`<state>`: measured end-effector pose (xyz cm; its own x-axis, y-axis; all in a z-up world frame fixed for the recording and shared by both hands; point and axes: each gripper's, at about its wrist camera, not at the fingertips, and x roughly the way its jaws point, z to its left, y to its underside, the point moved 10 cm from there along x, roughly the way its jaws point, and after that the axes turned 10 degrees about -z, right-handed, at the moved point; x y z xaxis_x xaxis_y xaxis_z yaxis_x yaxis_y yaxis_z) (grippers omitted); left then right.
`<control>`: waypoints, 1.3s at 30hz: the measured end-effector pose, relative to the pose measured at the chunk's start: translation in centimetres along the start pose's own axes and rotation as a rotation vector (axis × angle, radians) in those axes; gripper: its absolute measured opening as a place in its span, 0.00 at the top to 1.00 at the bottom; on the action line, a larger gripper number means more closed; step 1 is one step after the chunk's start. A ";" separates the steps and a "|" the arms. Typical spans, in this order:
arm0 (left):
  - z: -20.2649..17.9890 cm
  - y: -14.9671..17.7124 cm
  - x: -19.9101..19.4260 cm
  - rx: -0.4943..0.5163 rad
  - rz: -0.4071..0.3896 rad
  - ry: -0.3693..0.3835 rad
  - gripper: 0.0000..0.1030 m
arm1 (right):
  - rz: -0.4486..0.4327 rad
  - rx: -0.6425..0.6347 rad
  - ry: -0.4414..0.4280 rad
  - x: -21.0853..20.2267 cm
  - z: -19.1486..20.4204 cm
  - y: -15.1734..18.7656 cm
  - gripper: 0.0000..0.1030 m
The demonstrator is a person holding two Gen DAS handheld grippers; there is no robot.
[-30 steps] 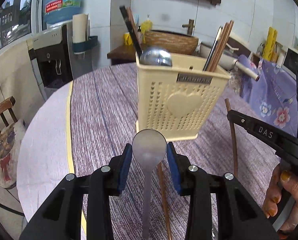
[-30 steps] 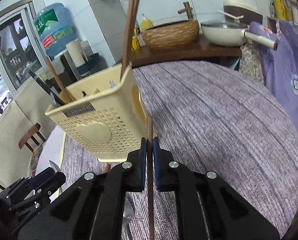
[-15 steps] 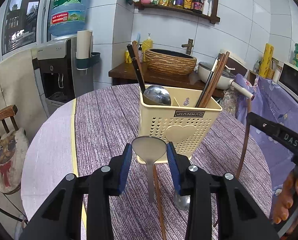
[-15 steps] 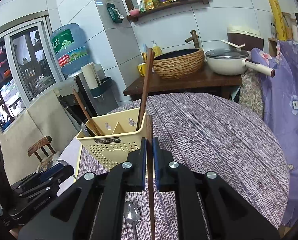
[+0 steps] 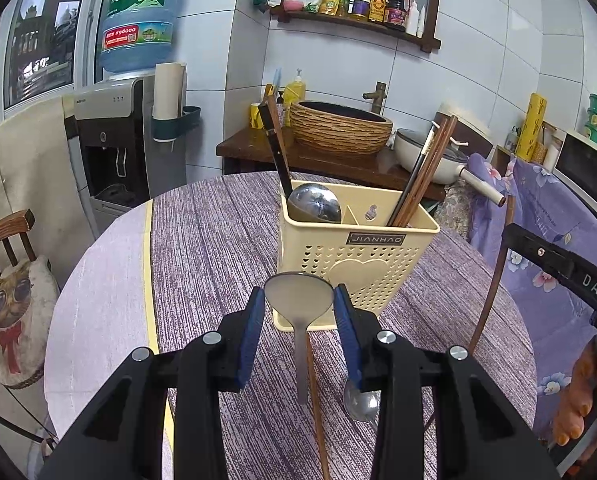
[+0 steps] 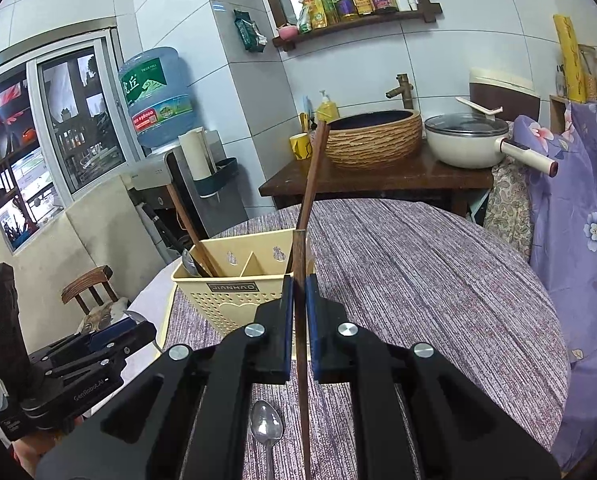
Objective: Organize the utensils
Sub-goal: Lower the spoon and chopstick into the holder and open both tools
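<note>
A round table [image 5: 202, 248] covered in a purple striped cloth is shown from two hand-held gripper cameras. Near its middle a cream plastic utensil holder [image 5: 356, 252] is set upright, perforated and divided into compartments.

In the left wrist view, the left gripper [image 5: 299, 300] is seen clamped on the bowl of a metal spoon [image 5: 299, 298], the blue pads pressed against the bowl's edges and the handle hanging down toward the table. The spoon is held just in front of the holder and is not yet over its rim.

In the right wrist view, the right gripper [image 6: 298, 312] is seen pinched tight on a single wooden chopstick [image 6: 300, 344], which is held upright, its top level with the holder's near corner.

Part of the job appears done: a ladle [image 5: 313, 204] and dark-handled tools are already stood in the holder's left compartment, and several chopsticks [image 5: 422, 176] are leaned in the right one. The middle section looks empty from here.

Work remains. Besides the two utensils being carried, a second spoon [image 6: 266, 430] and another chopstick [image 5: 318, 412] are left lying on the cloth below the grippers. The task is judged to be perhaps halfway through.
</note>
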<state>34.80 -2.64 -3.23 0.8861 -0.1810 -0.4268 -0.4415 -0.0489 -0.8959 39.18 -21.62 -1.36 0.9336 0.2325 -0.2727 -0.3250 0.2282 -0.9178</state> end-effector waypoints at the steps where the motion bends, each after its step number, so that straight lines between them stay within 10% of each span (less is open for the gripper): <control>1: 0.0 -0.2 -0.1 0.001 -0.004 -0.001 0.65 | -0.001 -0.002 -0.003 -0.1 0.1 -0.1 0.93; 15: -1.0 -4.1 -1.3 -0.037 -0.020 0.093 0.65 | -0.019 -0.001 -0.059 -1.1 1.4 -3.1 0.93; 29: -4.3 -19.1 -2.7 -0.046 -0.290 0.108 0.65 | -0.324 -0.037 -0.084 -2.0 5.7 -18.6 0.93; 39: -3.7 -13.6 3.1 0.005 -0.247 0.025 0.65 | -0.359 -0.067 0.009 3.7 4.2 -14.3 0.93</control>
<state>43.04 -6.18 8.06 0.9633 -0.1883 -0.1912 -0.2108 -0.0902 -0.9734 46.66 -20.02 11.96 0.9877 0.1407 0.0679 0.0339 0.2309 -0.9724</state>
